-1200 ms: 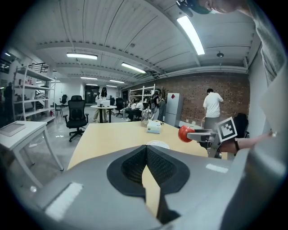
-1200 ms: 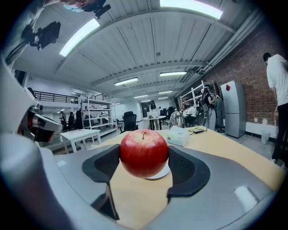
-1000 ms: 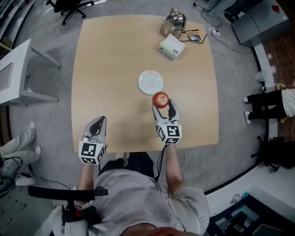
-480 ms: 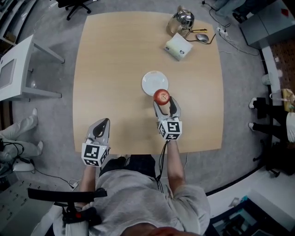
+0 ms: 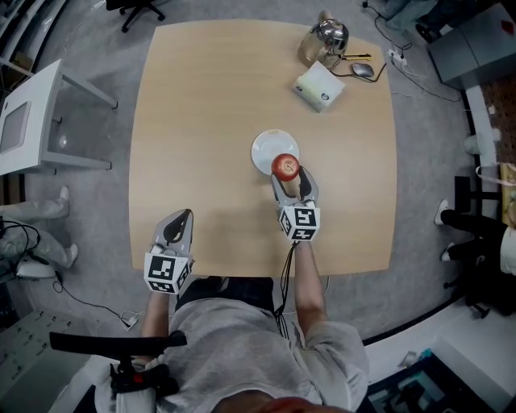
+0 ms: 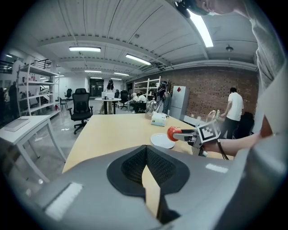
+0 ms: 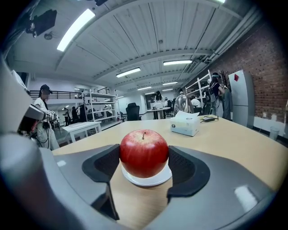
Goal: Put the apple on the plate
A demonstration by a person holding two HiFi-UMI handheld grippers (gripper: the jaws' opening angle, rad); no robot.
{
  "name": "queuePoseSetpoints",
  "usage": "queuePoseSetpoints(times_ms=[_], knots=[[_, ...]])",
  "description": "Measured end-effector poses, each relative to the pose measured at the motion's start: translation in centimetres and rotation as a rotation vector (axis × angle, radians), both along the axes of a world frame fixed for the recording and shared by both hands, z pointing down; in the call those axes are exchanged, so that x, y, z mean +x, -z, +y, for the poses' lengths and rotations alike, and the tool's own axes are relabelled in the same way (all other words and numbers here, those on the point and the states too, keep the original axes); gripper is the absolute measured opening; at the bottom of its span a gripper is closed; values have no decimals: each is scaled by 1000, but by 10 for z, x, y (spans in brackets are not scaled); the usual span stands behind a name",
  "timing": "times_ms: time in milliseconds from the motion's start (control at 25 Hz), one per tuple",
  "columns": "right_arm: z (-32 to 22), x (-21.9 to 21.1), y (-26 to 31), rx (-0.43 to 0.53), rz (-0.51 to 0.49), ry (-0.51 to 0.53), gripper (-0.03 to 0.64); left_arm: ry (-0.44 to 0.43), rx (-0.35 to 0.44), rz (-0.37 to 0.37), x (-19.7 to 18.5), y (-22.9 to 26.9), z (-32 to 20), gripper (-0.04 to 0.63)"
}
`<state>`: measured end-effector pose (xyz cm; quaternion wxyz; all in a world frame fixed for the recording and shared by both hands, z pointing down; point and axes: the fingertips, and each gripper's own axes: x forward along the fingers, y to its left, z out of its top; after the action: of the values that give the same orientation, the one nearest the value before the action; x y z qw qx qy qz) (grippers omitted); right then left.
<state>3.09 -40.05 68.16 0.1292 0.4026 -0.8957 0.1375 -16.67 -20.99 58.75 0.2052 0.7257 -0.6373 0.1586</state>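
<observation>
A red apple (image 5: pixel 285 165) is clamped between the jaws of my right gripper (image 5: pixel 287 176), which is shut on it. It hangs over the near edge of the small white plate (image 5: pixel 268 145) in the middle of the wooden table (image 5: pixel 201 121). The right gripper view shows the apple (image 7: pixel 144 152) held between the dark pads (image 7: pixel 105 164), with the plate (image 7: pixel 148 179) just under and behind it. My left gripper (image 5: pixel 181 218) rests near the table's front edge, jaws together and holding nothing. The left gripper view shows the apple (image 6: pixel 172 133) a little above the plate (image 6: pixel 161 141).
A white tissue box (image 5: pixel 320 86), a metal kettle (image 5: pixel 326 38) and a mouse (image 5: pixel 363 71) with a cable sit at the table's far right corner. A white side table (image 5: pixel 32 121) stands to the left, and an office chair (image 5: pixel 137 8) beyond the far edge.
My right gripper has carried the apple forward, from just short of the plate to over its near edge. The left gripper has stayed where it was.
</observation>
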Motion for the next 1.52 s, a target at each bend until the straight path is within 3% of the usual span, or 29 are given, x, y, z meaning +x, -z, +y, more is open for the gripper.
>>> queuePoseSetpoints(times_ms=[720, 1520], knots=[[-34, -21, -30, -35, 35, 43, 345, 29, -36, 2, -8, -15, -24, 20], [-35, -26, -37, -30, 63, 60, 347, 27, -53, 12, -3, -20, -20, 20]])
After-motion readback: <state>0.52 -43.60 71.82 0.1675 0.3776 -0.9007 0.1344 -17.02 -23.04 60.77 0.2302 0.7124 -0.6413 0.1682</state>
